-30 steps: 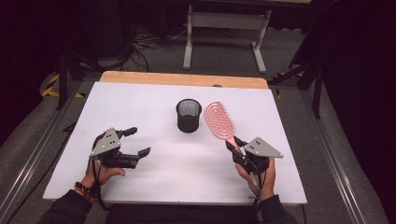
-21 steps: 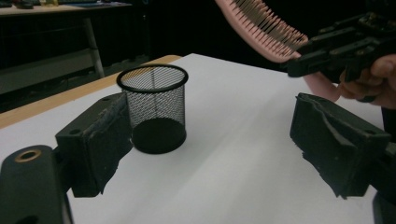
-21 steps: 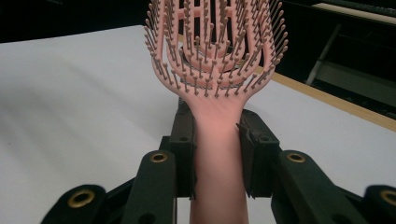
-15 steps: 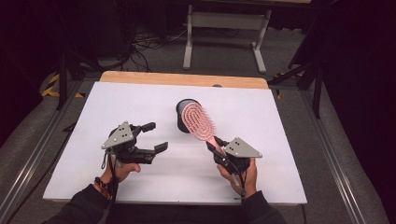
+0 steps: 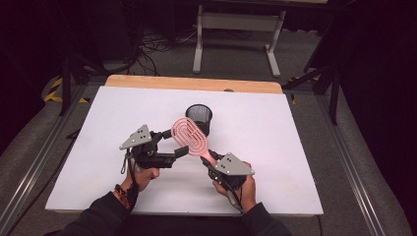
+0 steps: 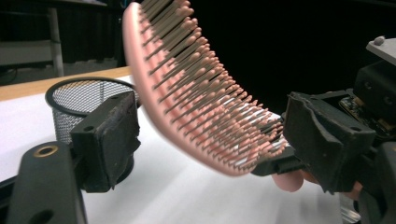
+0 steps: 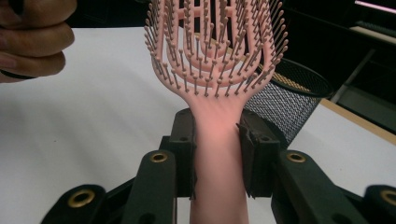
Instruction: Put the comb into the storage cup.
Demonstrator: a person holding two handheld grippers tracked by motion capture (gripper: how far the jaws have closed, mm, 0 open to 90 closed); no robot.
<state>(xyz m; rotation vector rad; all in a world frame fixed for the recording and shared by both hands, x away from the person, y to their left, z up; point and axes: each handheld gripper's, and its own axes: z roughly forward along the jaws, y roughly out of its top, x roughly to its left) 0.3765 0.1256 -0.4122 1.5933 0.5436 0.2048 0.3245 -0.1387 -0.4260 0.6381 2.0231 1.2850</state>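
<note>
High view looks down; both gripper views closely share the hairbrush [image 6: 205, 98].

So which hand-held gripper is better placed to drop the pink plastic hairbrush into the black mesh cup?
Probably the right hand-held gripper: its jaws already clamp the pink plastic hairbrush handle, beside the black mesh cup. The left hand-held gripper only brackets the head, pads apart.

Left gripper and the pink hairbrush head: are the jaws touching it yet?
Apart. In the left gripper view the hairbrush head sits between the left gripper pads, with gaps on both sides; its jaws have just been closing.
</note>
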